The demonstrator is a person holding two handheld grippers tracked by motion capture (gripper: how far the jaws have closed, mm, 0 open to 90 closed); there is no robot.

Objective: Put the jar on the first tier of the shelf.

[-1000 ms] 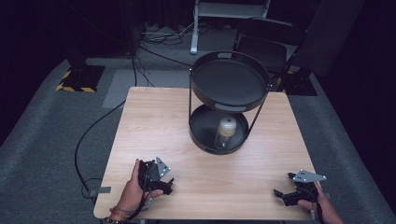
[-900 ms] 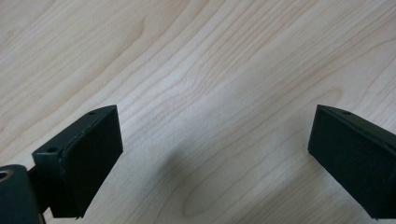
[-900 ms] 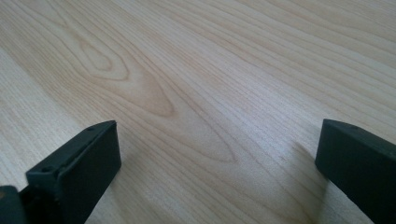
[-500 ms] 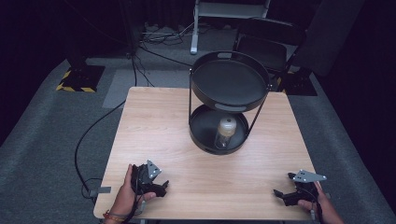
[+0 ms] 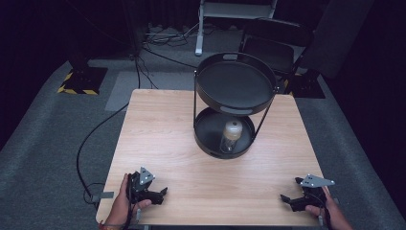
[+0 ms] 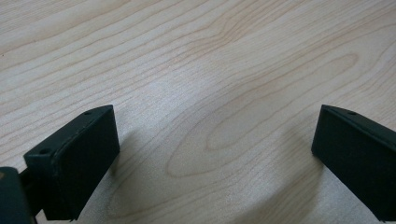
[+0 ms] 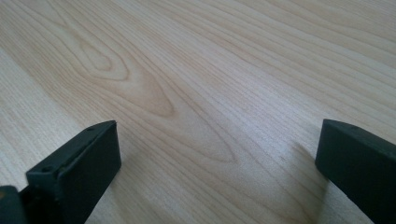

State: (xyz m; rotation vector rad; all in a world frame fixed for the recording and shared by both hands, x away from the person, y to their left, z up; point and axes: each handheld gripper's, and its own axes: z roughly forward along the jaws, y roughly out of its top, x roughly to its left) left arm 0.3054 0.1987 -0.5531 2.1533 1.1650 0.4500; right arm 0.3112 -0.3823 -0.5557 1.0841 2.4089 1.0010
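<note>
Since the earlier frame, left tongs (image 5: 160, 194) have slid toward lower left, jaws just opening wider, nothing between; right tongs (image 5: 287, 200) gape empty. Clear cream-capped jar (image 5: 231, 136) stands in the black two-tier tray's (image 5: 206, 143) lower dish, frame centre; approach beneath the upper tier.

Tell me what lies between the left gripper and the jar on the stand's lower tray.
In the high view, only bare wooden table separates the left gripper from the jar, then the lower tray's rim.
</note>
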